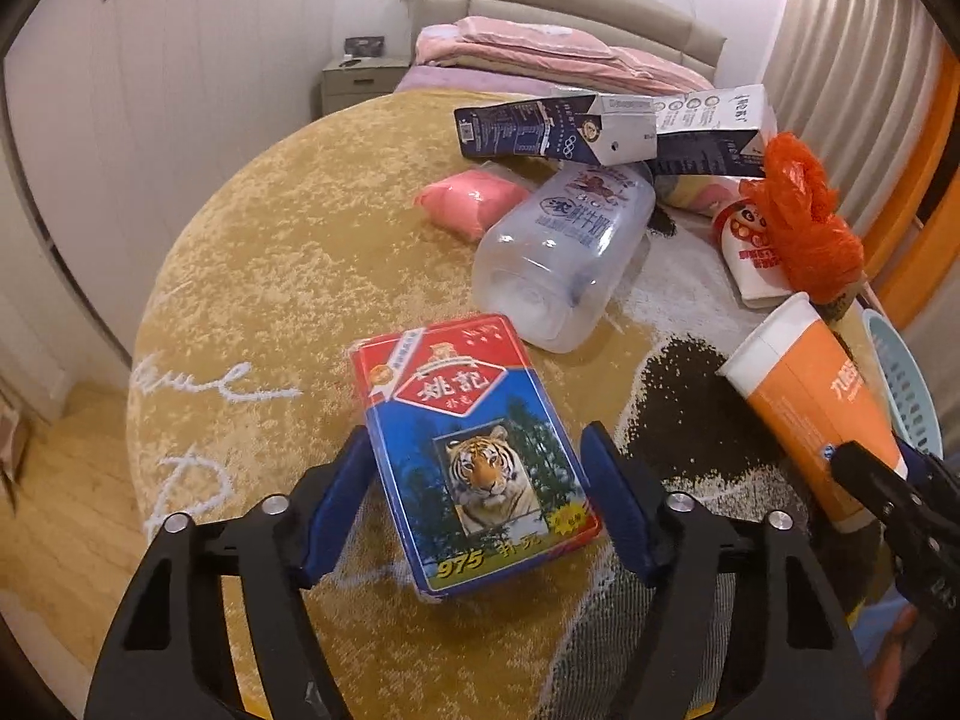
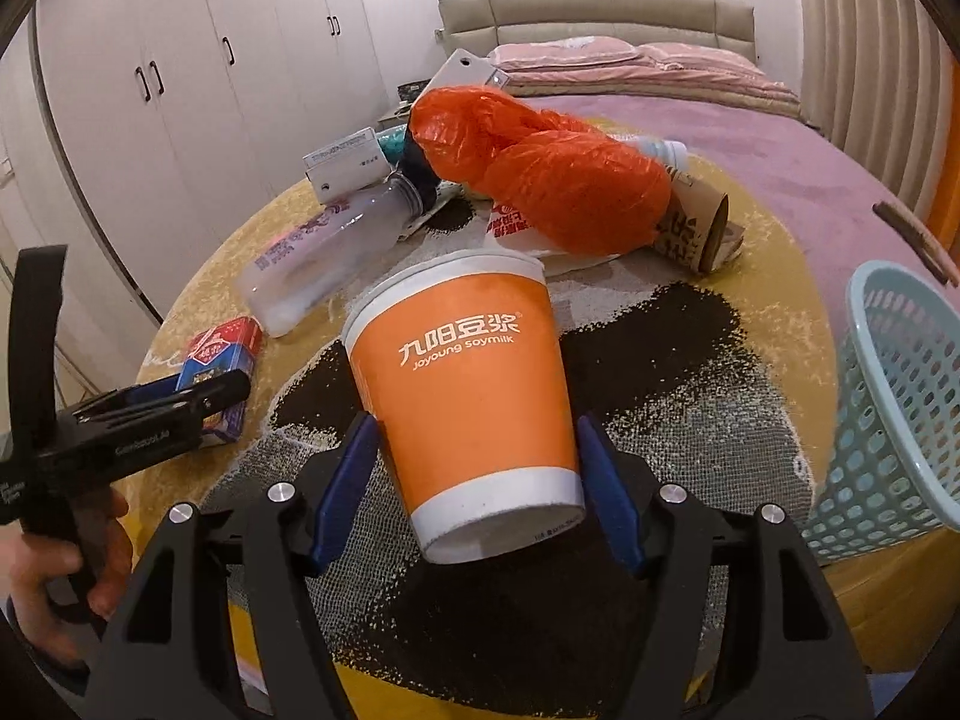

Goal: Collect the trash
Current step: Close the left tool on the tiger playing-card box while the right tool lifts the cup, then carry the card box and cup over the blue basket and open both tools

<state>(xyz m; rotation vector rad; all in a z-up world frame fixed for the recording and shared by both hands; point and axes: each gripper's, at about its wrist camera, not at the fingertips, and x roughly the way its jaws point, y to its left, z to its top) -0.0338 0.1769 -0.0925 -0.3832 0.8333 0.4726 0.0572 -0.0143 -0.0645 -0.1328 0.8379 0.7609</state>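
Note:
A blue and red card box with a tiger picture lies flat on the round yellow rug, between the fingers of my left gripper. The left pad meets the box's edge and a thin gap shows at the right pad, so this gripper is open. My right gripper is shut on an orange soymilk paper cup, held tilted above the rug's dark patch. In the left wrist view the cup hangs at the right. The card box also shows far left in the right wrist view.
A light blue mesh basket stands at the rug's right edge. Behind lie a clear milk bottle, milk cartons, a pink packet, an orange plastic bag and a brown paper cup. A bed is beyond.

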